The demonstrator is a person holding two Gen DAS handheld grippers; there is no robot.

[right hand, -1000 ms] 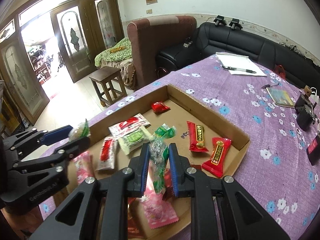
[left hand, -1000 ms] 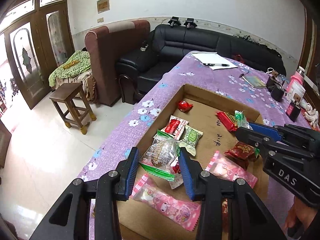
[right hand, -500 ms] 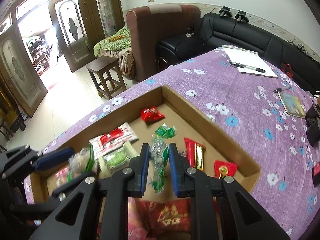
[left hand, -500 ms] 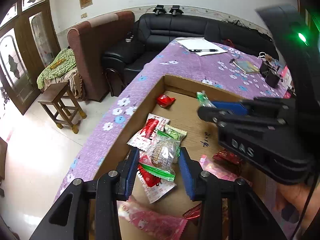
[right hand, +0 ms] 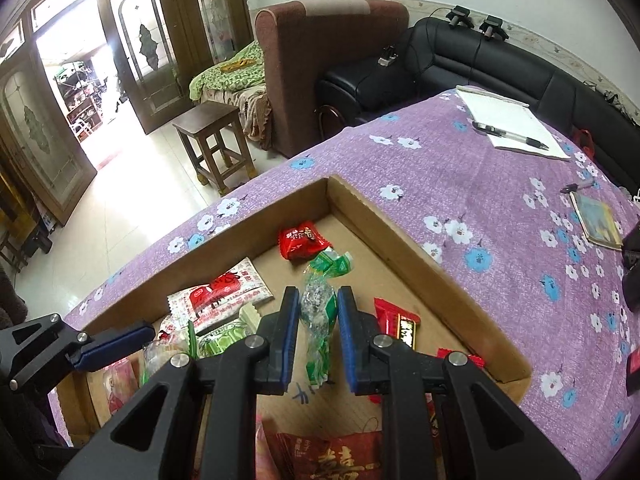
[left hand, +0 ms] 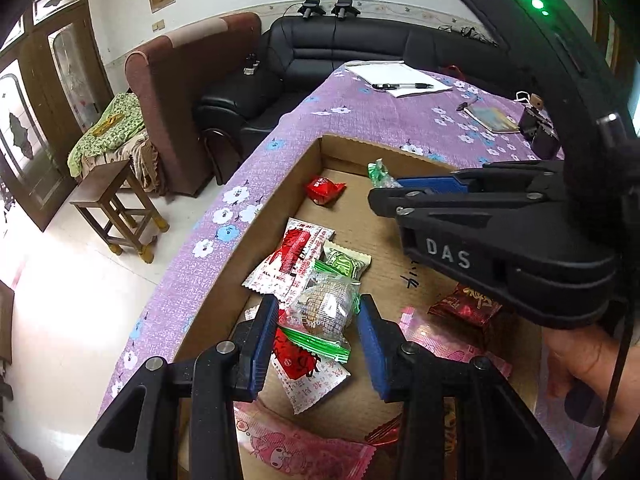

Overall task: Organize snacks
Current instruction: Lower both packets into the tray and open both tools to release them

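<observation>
Between the blue pads of the left gripper (left hand: 318, 330) sits a clear-wrapped round cake with green sealed ends (left hand: 325, 312), clamped at its middle, its long axis running diagonally from upper right to lower left across the jaws. It hangs over the near-left part of the shallow cardboard tray (left hand: 280, 196), just inside the tray's left wall. The right gripper (right hand: 318, 320) is closed almost fully on a thin green-and-clear twisted candy wrapper (right hand: 318, 320), which stands roughly upright, one twisted end above the pads and the other trailing below, over the tray's middle. Below lie a white-and-red sachet (left hand: 294, 254), a small red packet (right hand: 302, 240) near the far corner and a pink cartoon packet (left hand: 296, 450) at the near edge. Bare cardboard floor lies open along the far wall. The tray rests on a purple flowered tablecloth (right hand: 500, 220).
</observation>
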